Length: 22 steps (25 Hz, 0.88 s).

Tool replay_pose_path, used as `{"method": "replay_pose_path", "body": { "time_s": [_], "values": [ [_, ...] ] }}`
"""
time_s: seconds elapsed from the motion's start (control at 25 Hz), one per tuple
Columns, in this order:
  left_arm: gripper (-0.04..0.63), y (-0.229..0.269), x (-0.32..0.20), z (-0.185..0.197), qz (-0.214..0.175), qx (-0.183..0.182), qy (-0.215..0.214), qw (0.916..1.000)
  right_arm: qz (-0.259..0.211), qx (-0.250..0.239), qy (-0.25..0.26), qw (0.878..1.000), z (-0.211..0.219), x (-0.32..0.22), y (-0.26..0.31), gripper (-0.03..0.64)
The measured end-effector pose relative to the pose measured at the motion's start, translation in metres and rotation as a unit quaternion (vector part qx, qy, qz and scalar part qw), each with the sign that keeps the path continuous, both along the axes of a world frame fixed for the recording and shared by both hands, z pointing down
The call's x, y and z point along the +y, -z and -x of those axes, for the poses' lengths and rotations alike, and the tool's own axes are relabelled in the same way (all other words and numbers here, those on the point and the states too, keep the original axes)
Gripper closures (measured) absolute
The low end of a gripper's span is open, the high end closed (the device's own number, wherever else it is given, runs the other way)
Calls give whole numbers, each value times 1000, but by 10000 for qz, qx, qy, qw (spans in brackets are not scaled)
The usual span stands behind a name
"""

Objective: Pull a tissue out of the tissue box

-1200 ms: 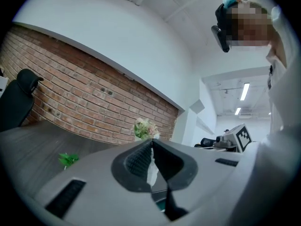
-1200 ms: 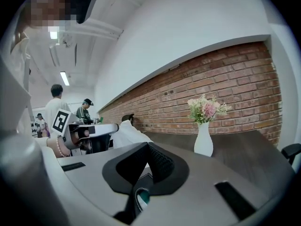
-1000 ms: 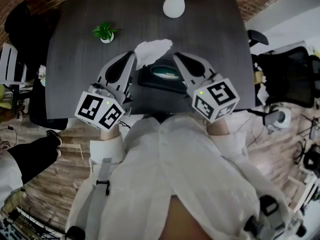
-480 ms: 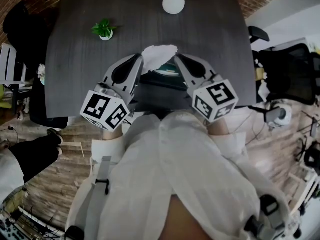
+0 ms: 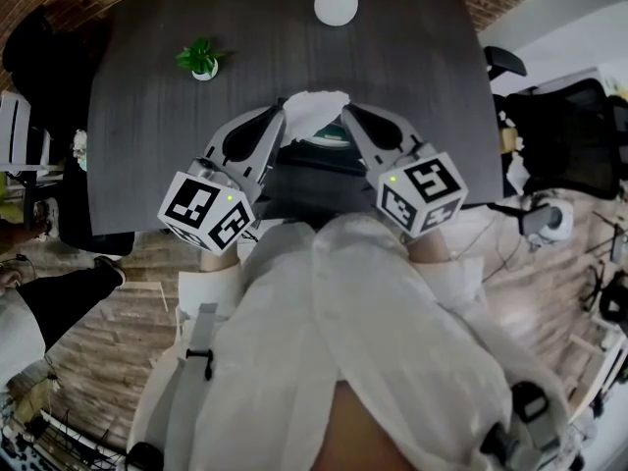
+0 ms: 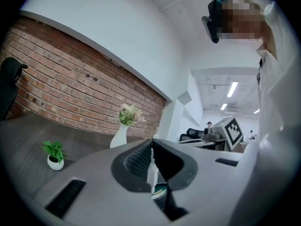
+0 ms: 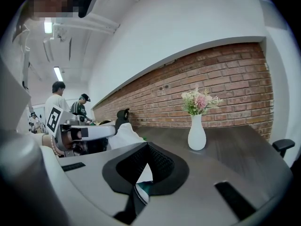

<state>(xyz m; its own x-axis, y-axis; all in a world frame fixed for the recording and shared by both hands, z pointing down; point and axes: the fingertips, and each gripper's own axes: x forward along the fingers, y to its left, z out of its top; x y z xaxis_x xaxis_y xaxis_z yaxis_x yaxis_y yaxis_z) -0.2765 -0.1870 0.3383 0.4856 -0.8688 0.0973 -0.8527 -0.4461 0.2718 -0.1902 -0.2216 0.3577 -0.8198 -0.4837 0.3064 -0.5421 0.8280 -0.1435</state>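
Tissue [image 5: 314, 109]: a white, crumpled sheet in the upper middle of the head view, raised above the box and spread between the two sets of fingertips.
Tissue box [image 5: 326, 142]: dark, lying on the desk just under the tissue, its teal opening showing in the gap between the two grippers; most of it is covered by them.
Left gripper [image 5: 284, 115]: lower left of the tissue in the head view, fingers aimed up and to the right at the sheet's left end.
Left fingers: pressed together on the tissue; in the left gripper view [image 6: 151, 141] a narrow white strip [image 6: 152, 172] hangs pinched between the two pads, with the teal of the box [image 6: 160, 190] just below it.
Right gripper [image 5: 344, 113]: lower right of the tissue in the head view, fingers aimed up and to the left, tips at the sheet's right edge.
Right fingers: closed tip to tip in the right gripper view [image 7: 146, 145]; white shows through the gap beneath the tips, above the box's teal [image 7: 143, 188], but I cannot tell whether the pads actually pinch the sheet's edge or only meet beside it.
Tissue against fingers: the left end is between the left pads; the right end is touching or just beside the right tips; the middle arches between them.
Desk [image 5: 147, 116]: dark wood grain, filling the upper part of the head view.
Vase [image 5: 336, 2]: white, with flowers, at the top centre edge, well apart from the box.
Potted plant [image 5: 199, 61]: small, in a white pot, upper left of the desk.
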Motion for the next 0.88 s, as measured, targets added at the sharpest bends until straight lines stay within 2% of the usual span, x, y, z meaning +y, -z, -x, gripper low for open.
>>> {"method": "replay_pose_path", "body": {
  "time_s": [0.88],
  "values": [
    [591,-11,-1,5,125,-3,-61,9999,49,159,110,9998,8,3,-5,613]
  ]
}}
